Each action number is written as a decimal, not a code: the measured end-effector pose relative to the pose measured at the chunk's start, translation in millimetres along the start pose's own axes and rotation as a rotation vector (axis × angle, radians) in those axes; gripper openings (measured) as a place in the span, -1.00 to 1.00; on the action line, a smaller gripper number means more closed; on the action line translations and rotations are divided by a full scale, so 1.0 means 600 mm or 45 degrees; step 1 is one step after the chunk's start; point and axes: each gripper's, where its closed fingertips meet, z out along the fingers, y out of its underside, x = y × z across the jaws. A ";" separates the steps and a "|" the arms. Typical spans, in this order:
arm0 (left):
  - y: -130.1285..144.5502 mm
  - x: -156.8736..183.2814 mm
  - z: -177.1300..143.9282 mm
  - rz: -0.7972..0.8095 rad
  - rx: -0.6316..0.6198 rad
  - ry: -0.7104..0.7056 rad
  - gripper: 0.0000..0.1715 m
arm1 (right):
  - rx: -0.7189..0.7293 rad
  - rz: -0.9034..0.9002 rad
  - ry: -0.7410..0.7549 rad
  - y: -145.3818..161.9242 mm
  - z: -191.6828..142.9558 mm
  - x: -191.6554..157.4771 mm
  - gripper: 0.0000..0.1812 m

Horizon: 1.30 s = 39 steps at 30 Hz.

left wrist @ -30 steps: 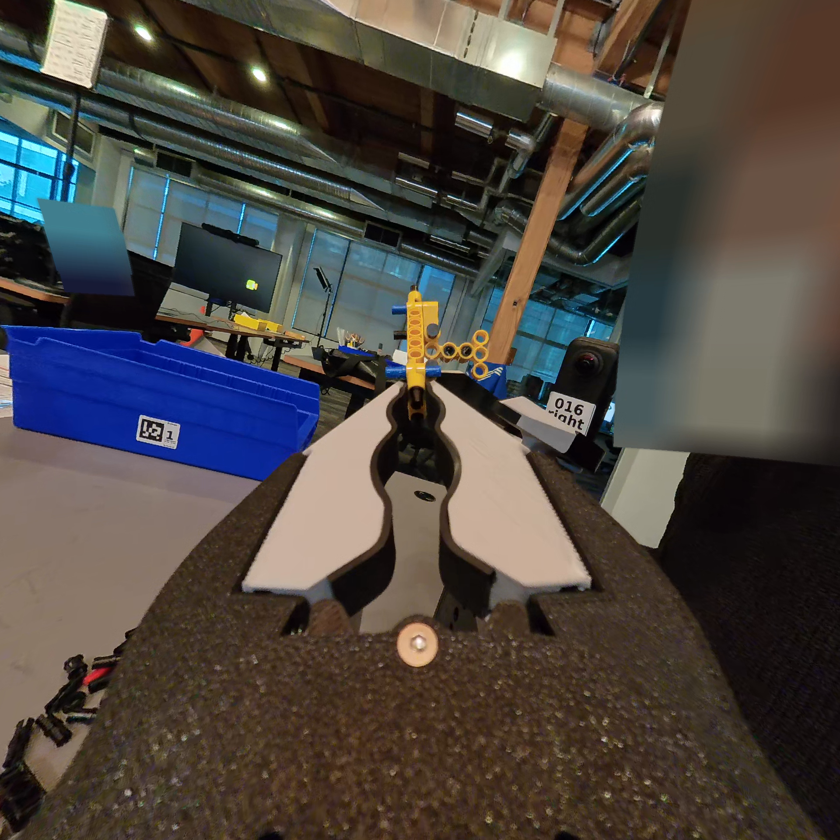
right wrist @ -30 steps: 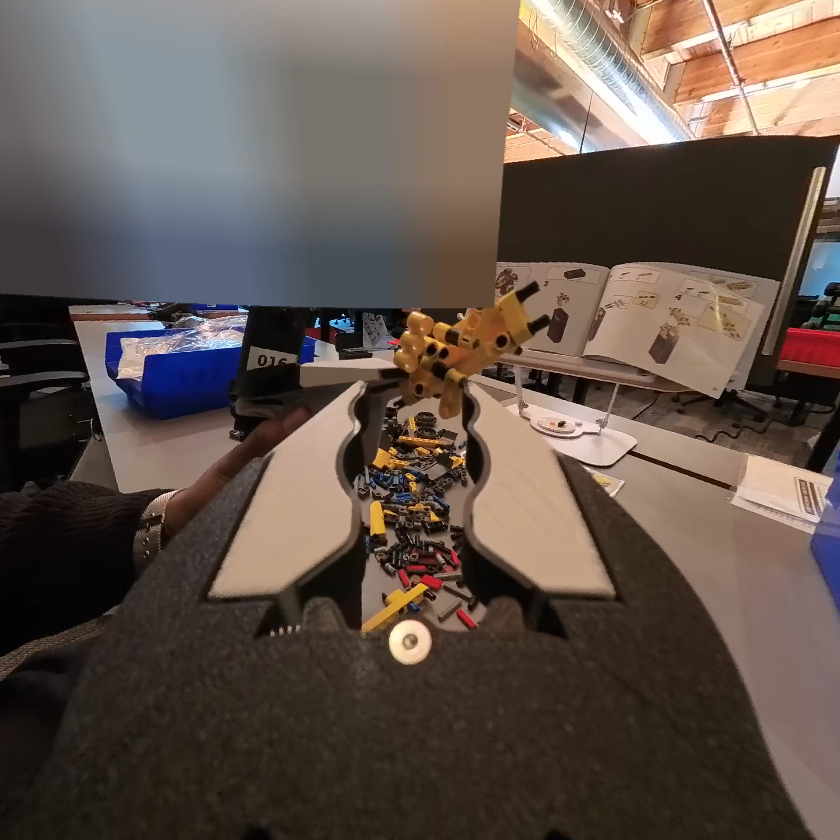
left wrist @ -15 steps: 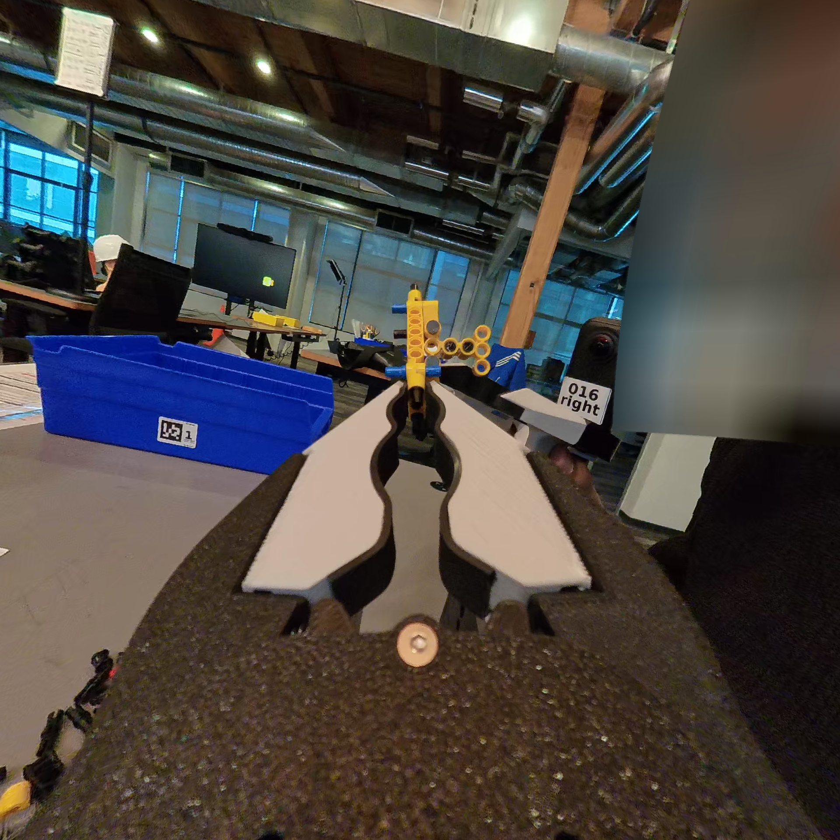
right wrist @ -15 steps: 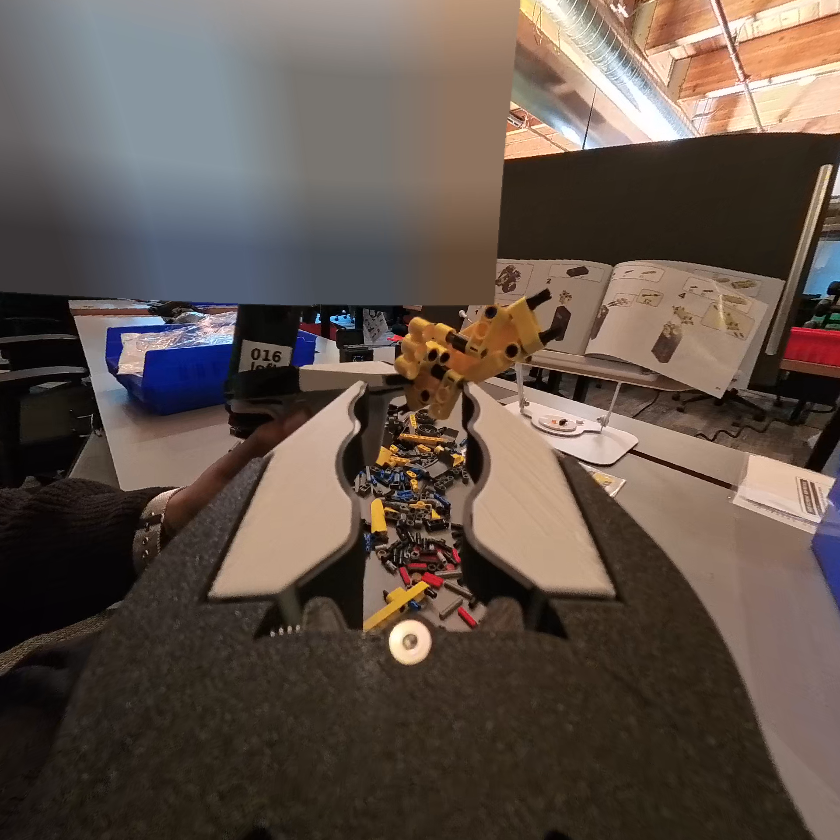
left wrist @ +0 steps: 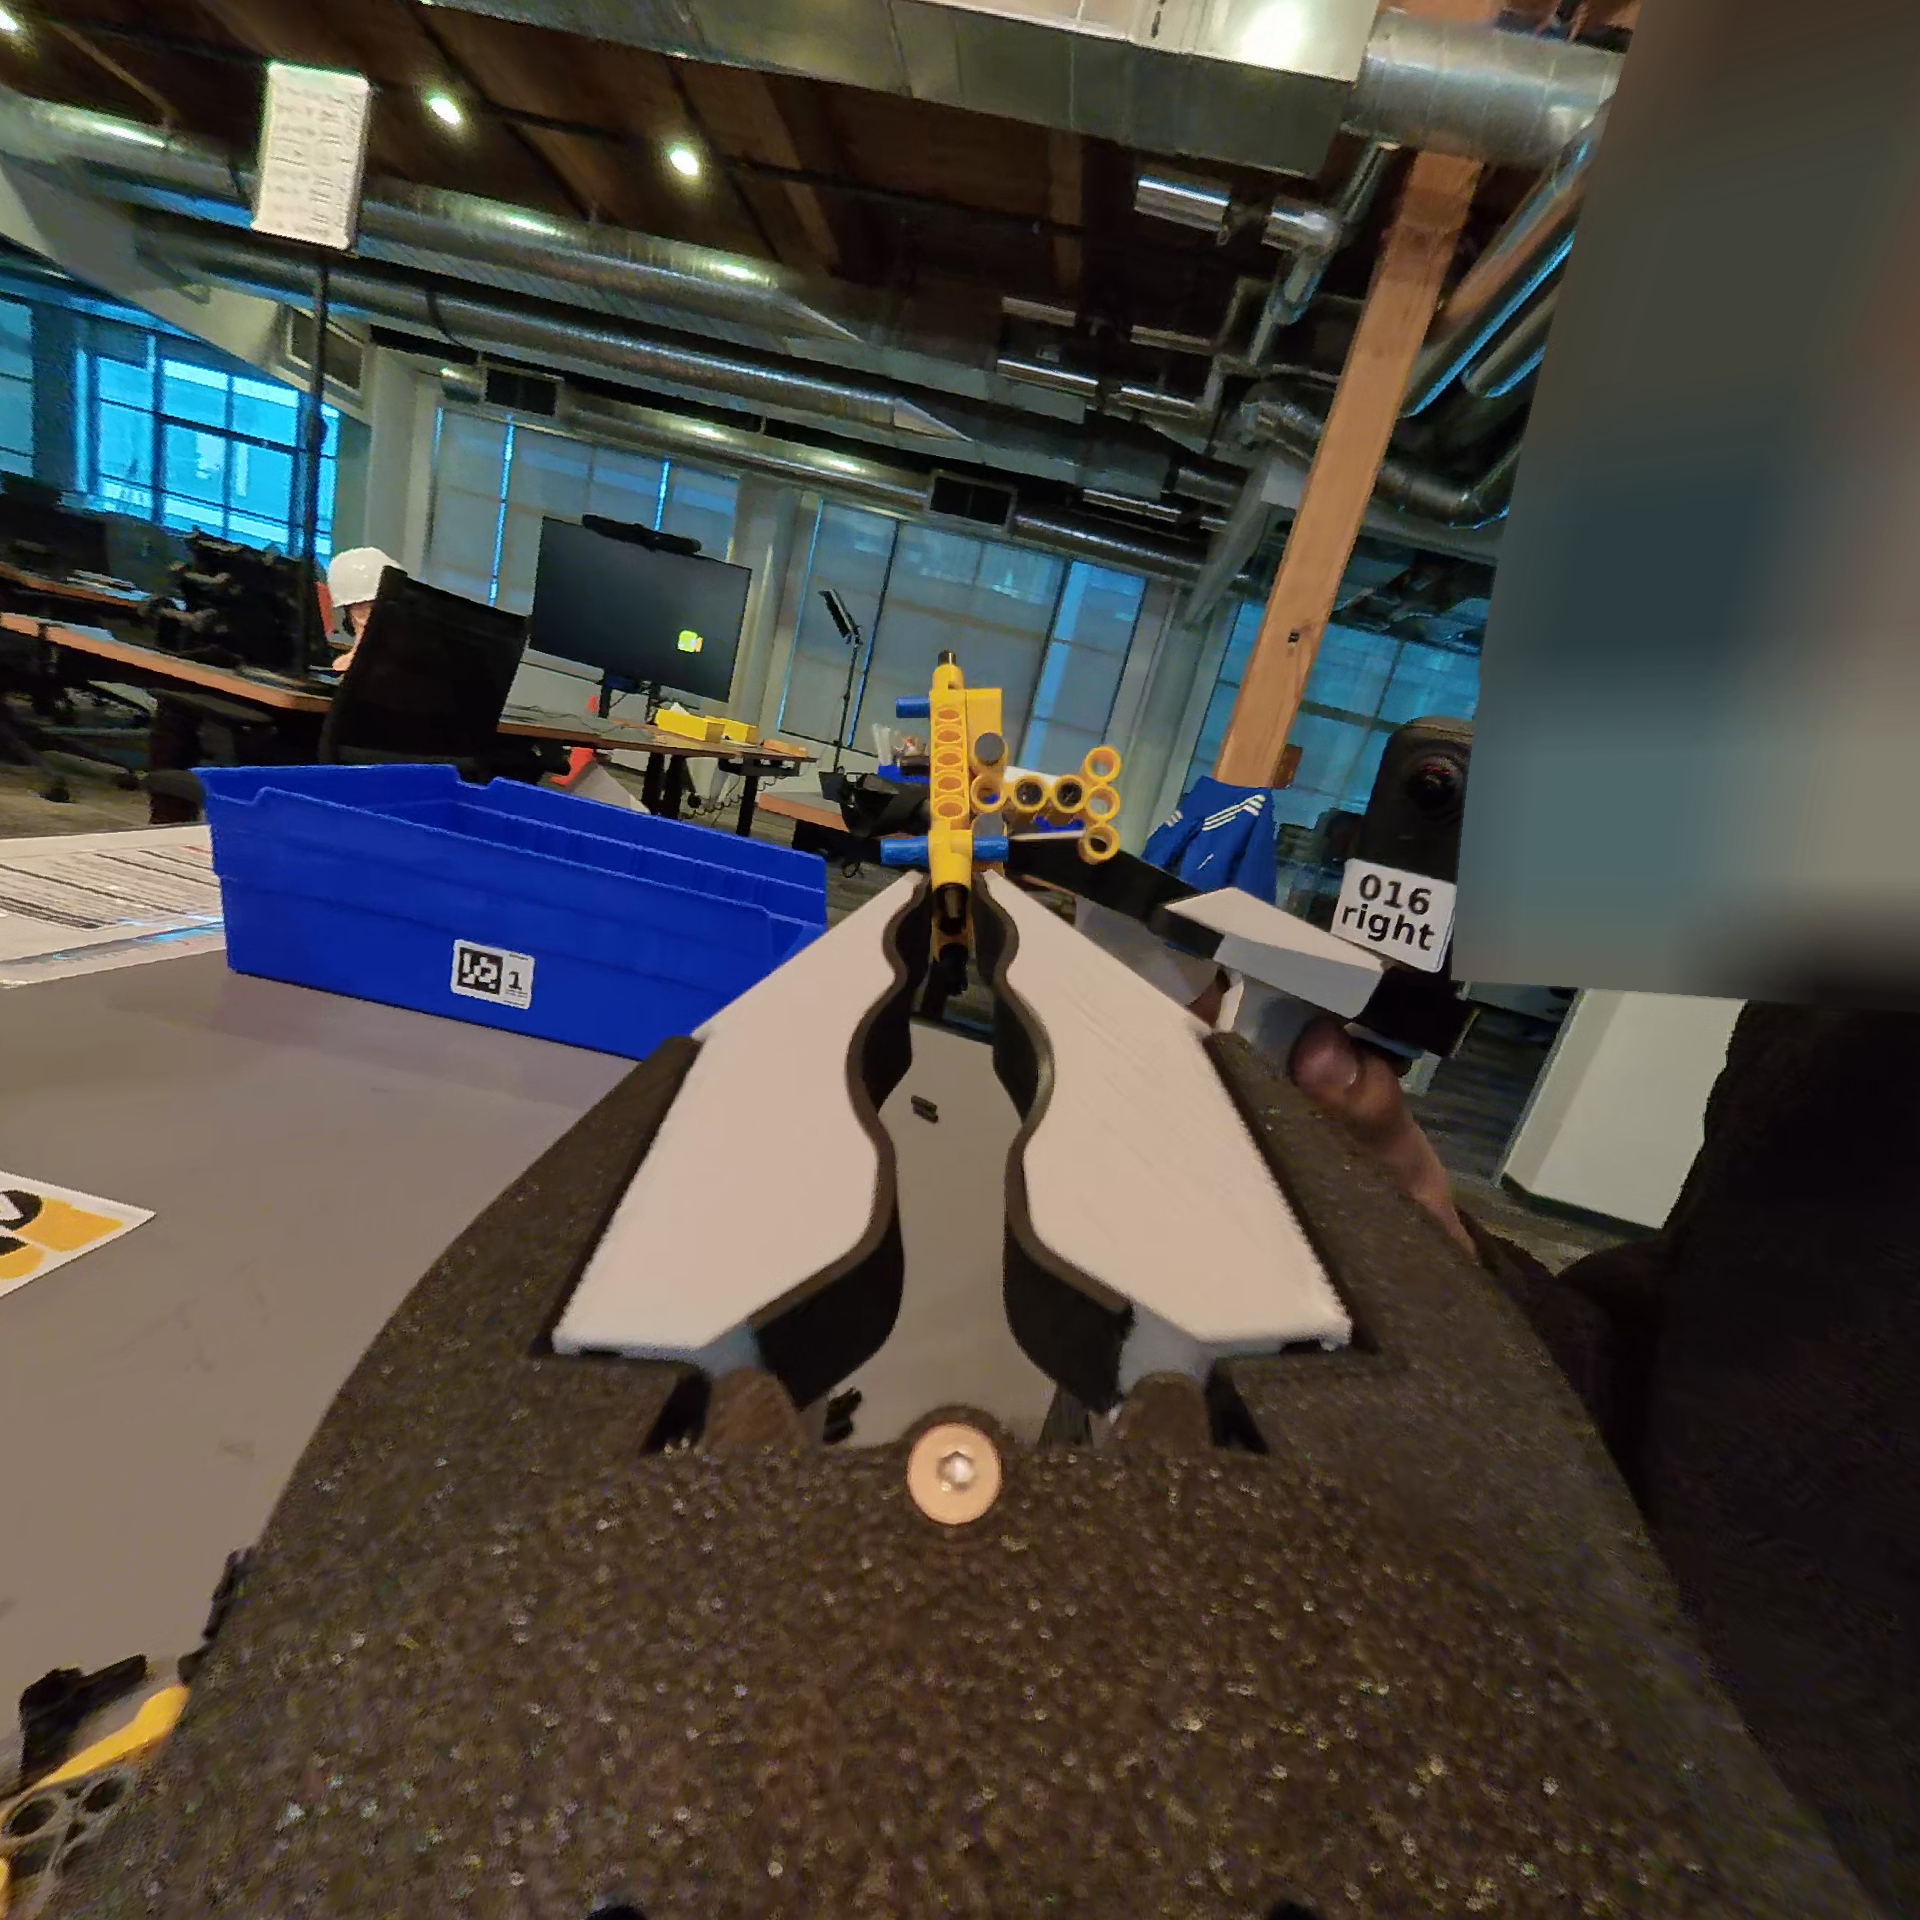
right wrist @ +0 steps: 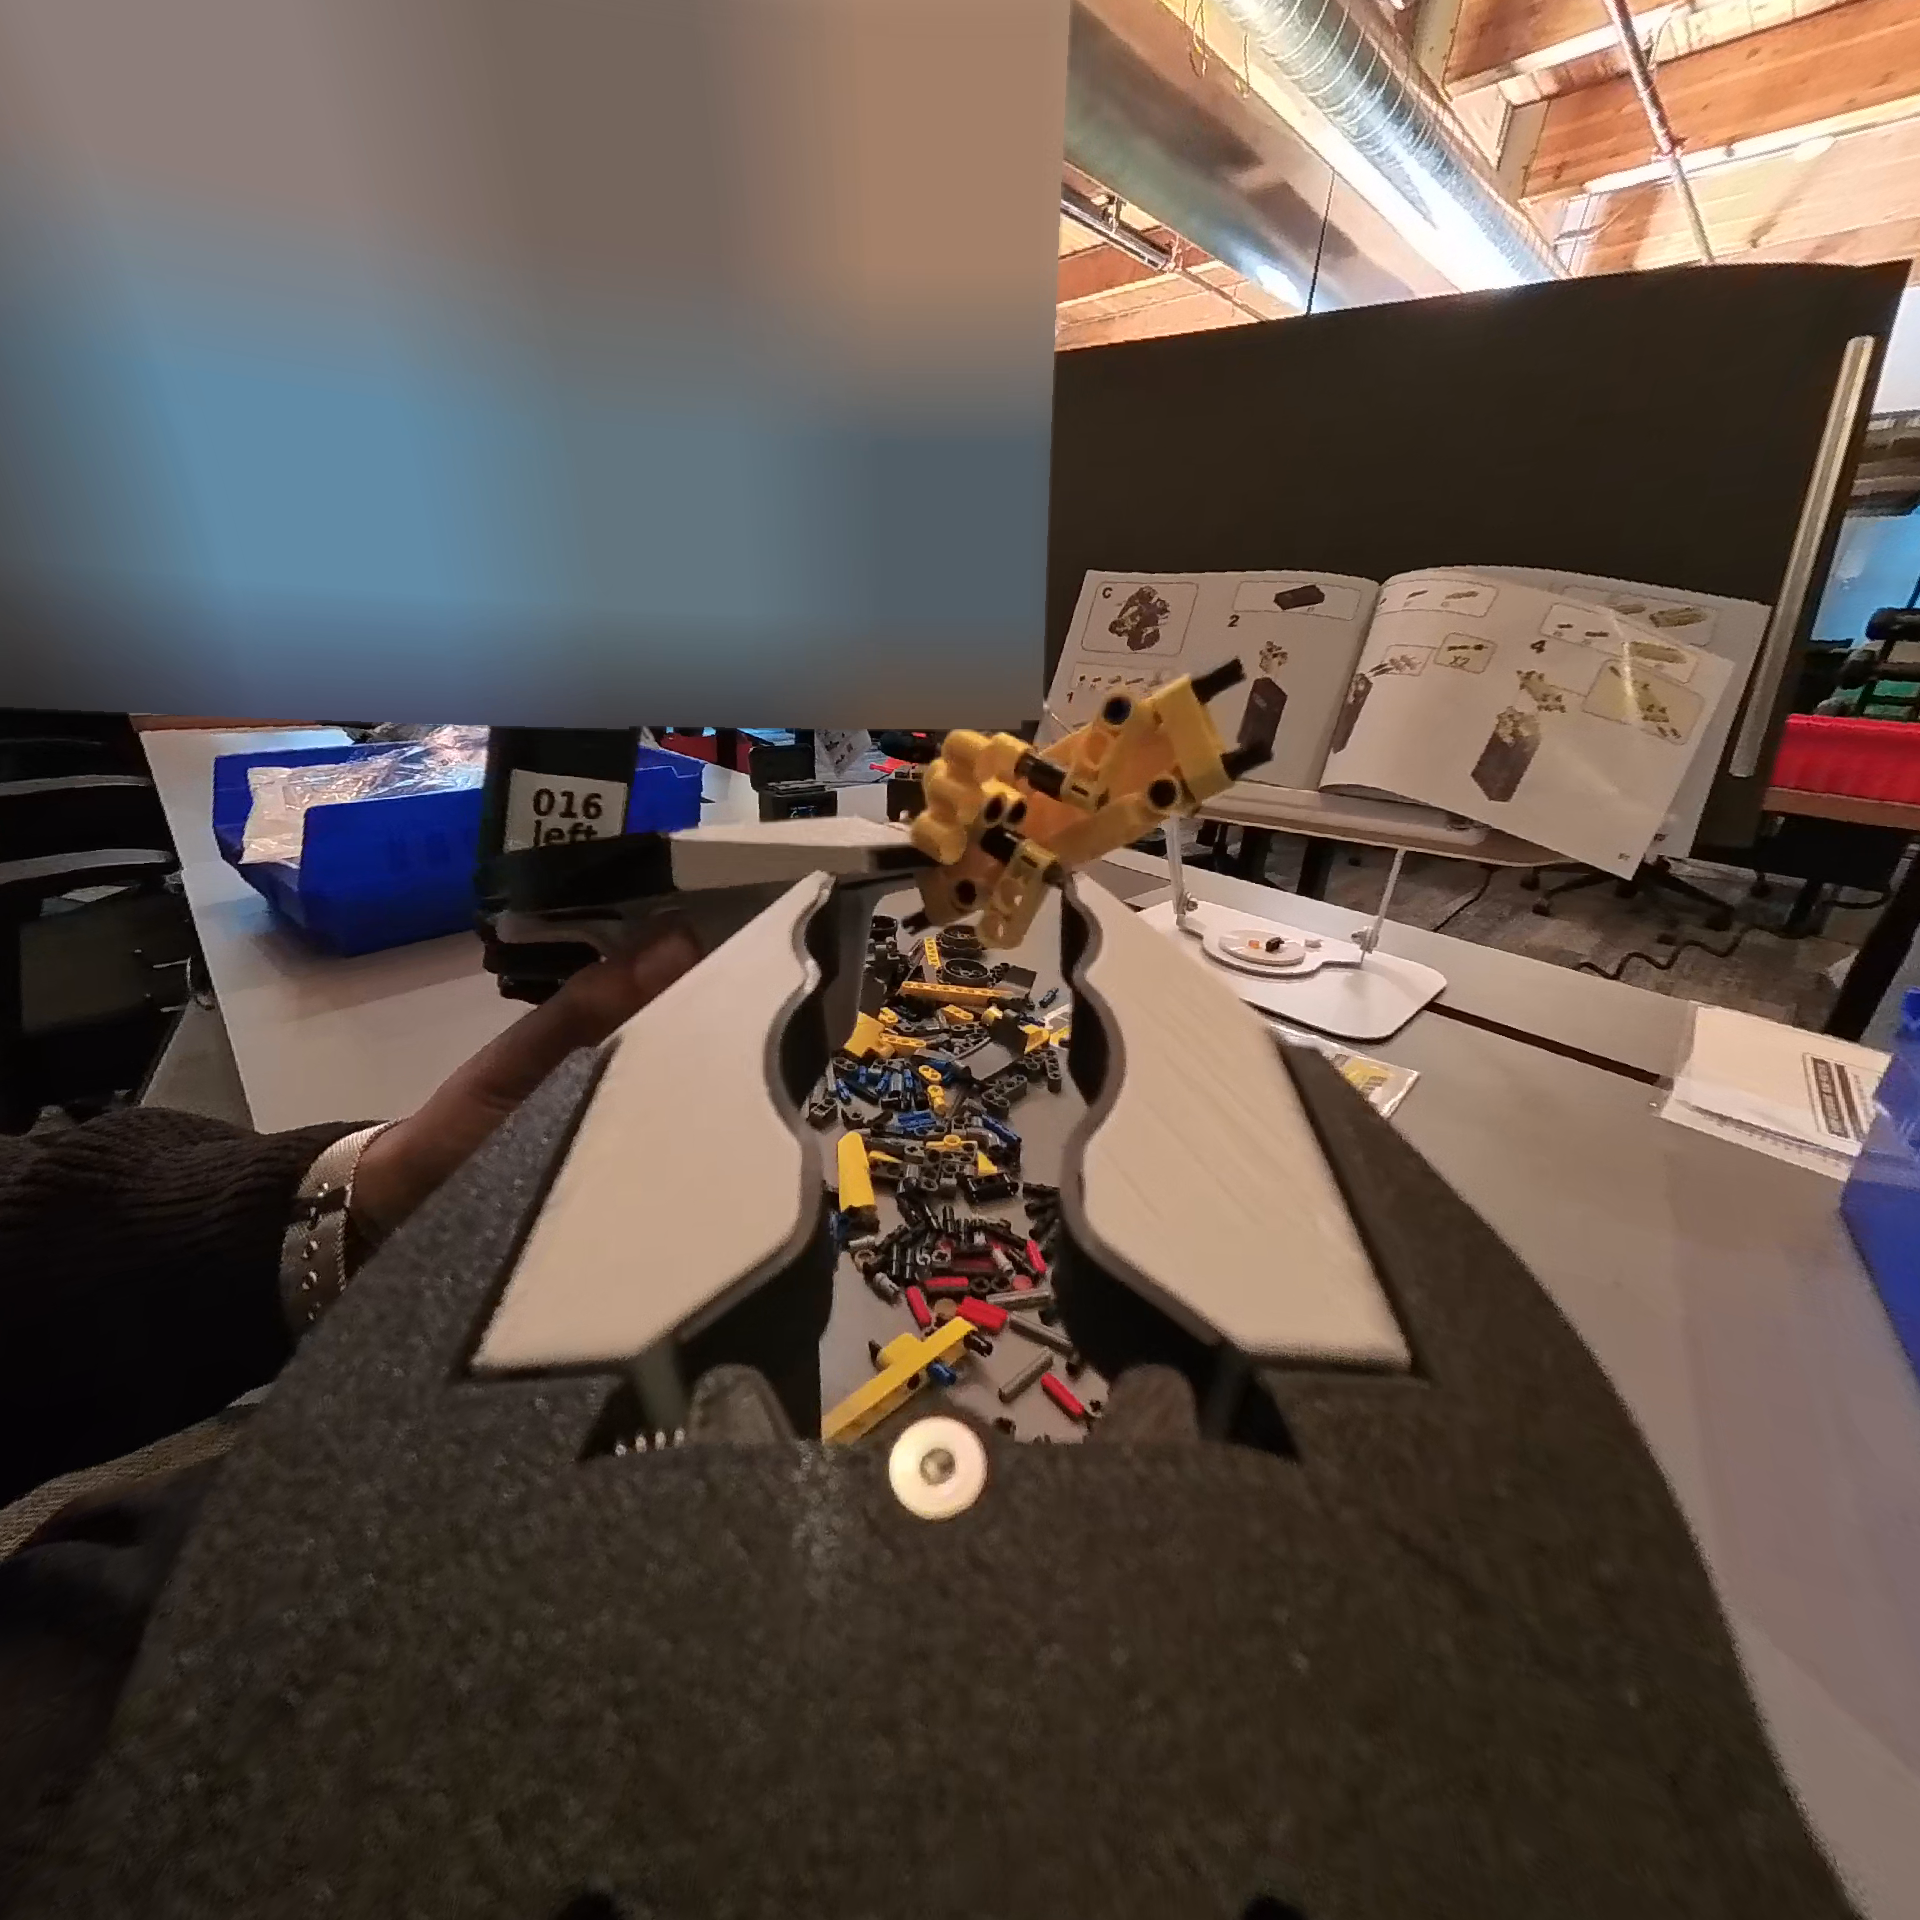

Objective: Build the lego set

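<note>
My left tool (left wrist: 951,904) is clamped on the lower end of a yellow brick assembly (left wrist: 977,790), held upright in the air above the bench (left wrist: 260,1164); blue pins stick out of its sides and a short yellow beam with round holes juts to the right; my right tool (right wrist: 951,894) is spread apart with nothing between its fingers, tips just below the same yellow assembly (right wrist: 1070,810); from that view the assembly tilts, black pins poking out at the top right; loose brick pieces (right wrist: 935,1164), yellow, black, blue and red, lie scattered on the bench under the right tool; an open instruction booklet (right wrist: 1382,707) sits on a white stand (right wrist: 1320,966) toward the far right side of the bench; a blue bin (left wrist: 499,873) with a square marker label stands at the far left edge in the left view; my hand (right wrist: 520,1060) with a dark sleeve shows under the left tool.
</note>
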 end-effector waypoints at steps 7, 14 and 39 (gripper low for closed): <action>0.013 0.002 0.007 0.169 -0.079 -0.082 -0.92 | 0.029 -0.002 0.021 -0.008 -0.005 0.005 -0.54; 0.019 0.007 0.011 0.255 -0.112 -0.104 -0.92 | 0.024 0.006 0.045 -0.006 -0.008 0.016 -0.59; 0.020 -0.010 0.007 0.260 -0.127 -0.185 -0.92 | 0.028 -0.219 0.158 -0.024 -0.020 0.027 -0.62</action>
